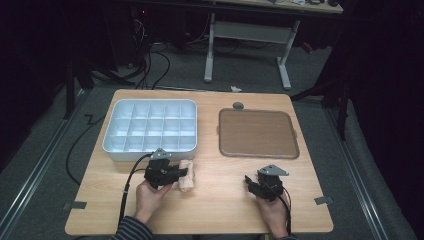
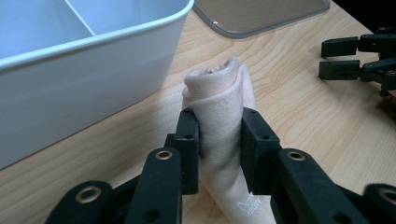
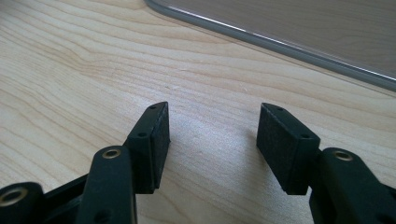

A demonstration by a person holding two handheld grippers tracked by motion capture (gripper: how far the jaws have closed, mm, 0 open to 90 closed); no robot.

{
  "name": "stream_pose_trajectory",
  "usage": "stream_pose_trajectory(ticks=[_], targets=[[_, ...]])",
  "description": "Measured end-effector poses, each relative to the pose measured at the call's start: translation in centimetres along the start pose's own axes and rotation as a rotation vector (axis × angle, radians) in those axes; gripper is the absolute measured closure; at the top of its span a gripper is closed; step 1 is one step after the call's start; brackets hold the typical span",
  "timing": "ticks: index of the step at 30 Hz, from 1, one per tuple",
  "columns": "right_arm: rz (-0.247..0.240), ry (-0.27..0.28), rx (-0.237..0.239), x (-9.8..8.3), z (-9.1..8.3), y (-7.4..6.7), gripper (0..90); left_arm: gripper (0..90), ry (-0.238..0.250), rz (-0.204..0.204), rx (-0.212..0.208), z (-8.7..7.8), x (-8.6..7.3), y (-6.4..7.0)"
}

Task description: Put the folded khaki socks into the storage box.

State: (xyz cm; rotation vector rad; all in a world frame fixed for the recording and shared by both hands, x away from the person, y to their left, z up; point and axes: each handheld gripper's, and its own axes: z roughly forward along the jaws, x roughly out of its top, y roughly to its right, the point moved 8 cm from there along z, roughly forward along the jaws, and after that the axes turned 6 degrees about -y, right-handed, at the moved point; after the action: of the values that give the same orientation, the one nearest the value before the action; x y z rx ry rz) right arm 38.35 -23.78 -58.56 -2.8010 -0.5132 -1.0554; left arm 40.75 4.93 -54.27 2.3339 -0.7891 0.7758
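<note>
The left tool [image 2: 219, 140] has its two black jaws clamped on a rolled beige cloth [image 2: 219, 107], the pads pressing into the fabric from both sides, and the roll pokes out past the fingertips [image 2: 189, 135] with its curled end up. In the high view the same left tool [image 1: 176, 173] lies low over the wooden counter [image 1: 220, 200], with the cloth [image 1: 186, 182] resting on the boards just in front of the white compartment tray [image 1: 150, 150]. That tray's near wall [image 2: 84, 88] rises close beside the roll in the left gripper view. Over on the other side, the right tool [image 3: 212, 135] stands with its jaws apart and bare wood between them, gripping nothing. From above the right tool [image 1: 252, 182] sits near the counter's front edge, well apart from the cloth. Beyond it lies a flat brown lid [image 1: 257, 133] with a grey rim, next to the tray.
</note>
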Motion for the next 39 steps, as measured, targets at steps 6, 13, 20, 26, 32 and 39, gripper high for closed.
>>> stream_pose_trajectory(ticks=[6,13,20,26,32,39], targets=[[0.000,0.000,0.001,0.0,0.0,0.0,44.4,71.4,0.009,-0.006,0.007,-0.5,0.0,-0.3],[0.000,0.000,0.000,0.0,0.0,0.0,44.5,71.4,0.022,-0.024,0.009,-1.2,-0.1,-0.8],[0.000,0.000,0.000,0.0,0.0,0.0,44.4,71.4,0.037,-0.032,0.008,-1.8,-0.1,-1.0],[0.000,0.000,0.000,0.0,0.0,0.0,44.4,71.4,0.047,-0.045,0.002,-2.3,-0.1,-1.3],[0.000,0.000,0.000,0.0,0.0,0.0,44.4,71.4,0.049,-0.052,0.001,-2.6,-0.2,-1.7],[0.000,0.000,0.000,0.0,0.0,0.0,44.4,71.7,0.055,-0.062,0.008,-3.0,-0.2,-2.0]])
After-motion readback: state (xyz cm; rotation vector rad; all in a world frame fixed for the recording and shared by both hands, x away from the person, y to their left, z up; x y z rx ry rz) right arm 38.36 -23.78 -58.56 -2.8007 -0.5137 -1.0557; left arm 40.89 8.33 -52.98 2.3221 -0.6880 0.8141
